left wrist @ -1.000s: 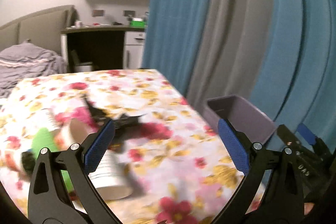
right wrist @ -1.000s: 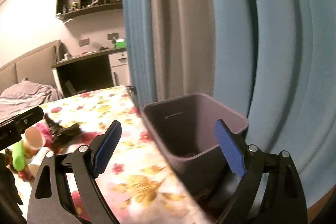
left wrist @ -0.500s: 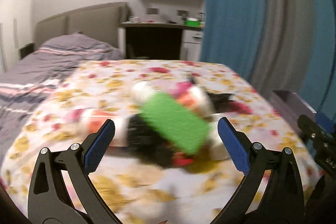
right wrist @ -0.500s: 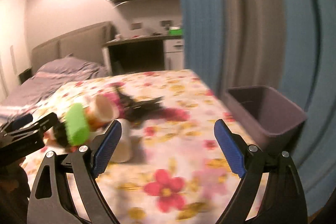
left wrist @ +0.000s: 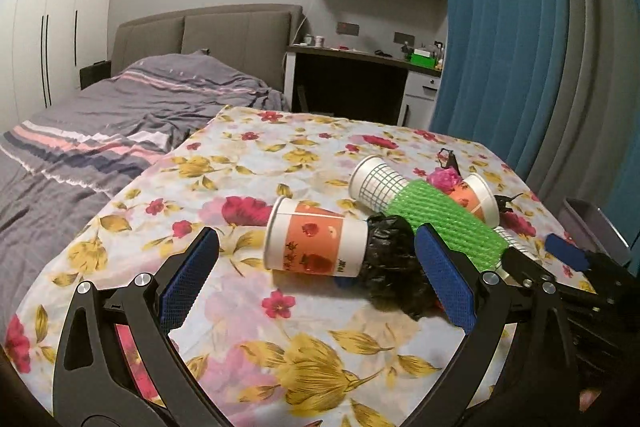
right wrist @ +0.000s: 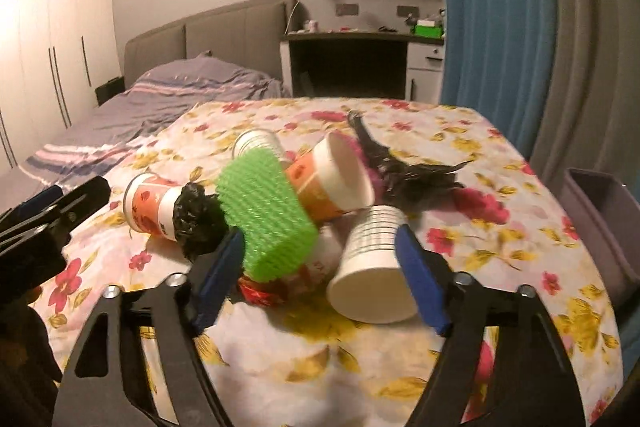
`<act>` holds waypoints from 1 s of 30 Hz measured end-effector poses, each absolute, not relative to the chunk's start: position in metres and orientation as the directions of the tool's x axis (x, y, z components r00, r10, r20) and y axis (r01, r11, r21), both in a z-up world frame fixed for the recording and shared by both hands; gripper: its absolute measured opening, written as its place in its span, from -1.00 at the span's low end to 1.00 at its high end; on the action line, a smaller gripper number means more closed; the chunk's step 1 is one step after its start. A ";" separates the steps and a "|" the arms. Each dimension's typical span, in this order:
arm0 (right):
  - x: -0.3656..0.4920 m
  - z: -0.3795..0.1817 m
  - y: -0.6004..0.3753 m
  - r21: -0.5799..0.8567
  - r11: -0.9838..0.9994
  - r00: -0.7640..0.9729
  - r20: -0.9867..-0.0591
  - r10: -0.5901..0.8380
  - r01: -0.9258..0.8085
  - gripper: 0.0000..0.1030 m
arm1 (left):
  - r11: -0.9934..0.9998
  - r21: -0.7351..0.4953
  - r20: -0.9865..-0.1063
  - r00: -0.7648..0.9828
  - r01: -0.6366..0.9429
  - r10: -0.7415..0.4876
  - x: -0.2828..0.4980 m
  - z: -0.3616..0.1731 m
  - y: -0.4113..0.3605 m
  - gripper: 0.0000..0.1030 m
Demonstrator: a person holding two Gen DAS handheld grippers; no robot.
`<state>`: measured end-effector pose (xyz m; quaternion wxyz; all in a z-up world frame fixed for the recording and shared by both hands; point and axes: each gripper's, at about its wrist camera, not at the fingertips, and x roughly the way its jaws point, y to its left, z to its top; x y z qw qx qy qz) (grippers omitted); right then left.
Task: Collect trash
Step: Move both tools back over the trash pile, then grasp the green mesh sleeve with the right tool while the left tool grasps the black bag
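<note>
Table (left wrist: pixel 256 327), under a floral cloth, is bearing a pile of trash right of centre; its left and near parts are lying bare, and the bed (left wrist: pixel 120 123) is sitting just past the left edge. Bin (right wrist: pixel 600 211), grey, is standing just beside the table's right edge; the right wrist view is showing its open top and side wall, the left wrist view only a corner. Left gripper (left wrist: pixel 316 283) is hovering low over the near cloth, its jaws spread wide and gripping nothing, the right finger just in front of the black bag (left wrist: pixel 394 267). Right gripper (right wrist: pixel 320 279) is reaching into the pile with its jaws spread, the striped cup (right wrist: pixel 372 267) lying on its side between them against the right pad, not pinched. Green foam sleeve (right wrist: pixel 266 219) is leaning across the pile. Orange cup (left wrist: pixel 316 245) is lying on its side, base against the black bag. Second orange cup (right wrist: pixel 332 183) is lying mouth toward the right wrist camera. Grid cup (left wrist: pixel 376 183) is showing clearly only in the left wrist view. Black scrap (right wrist: pixel 404 167) behind the pile is showing best in the right wrist view, as is a red wrapper (right wrist: pixel 260 293) under the sleeve.
</note>
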<state>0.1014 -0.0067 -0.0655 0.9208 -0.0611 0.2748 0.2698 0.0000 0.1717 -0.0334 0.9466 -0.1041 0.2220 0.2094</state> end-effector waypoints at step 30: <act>0.078 -0.041 -0.057 0.164 0.832 0.705 -0.462 0.539 -0.529 -0.76 | 0.947 -0.135 -0.530 0.829 -0.290 0.178 0.045 -0.061 0.149 0.41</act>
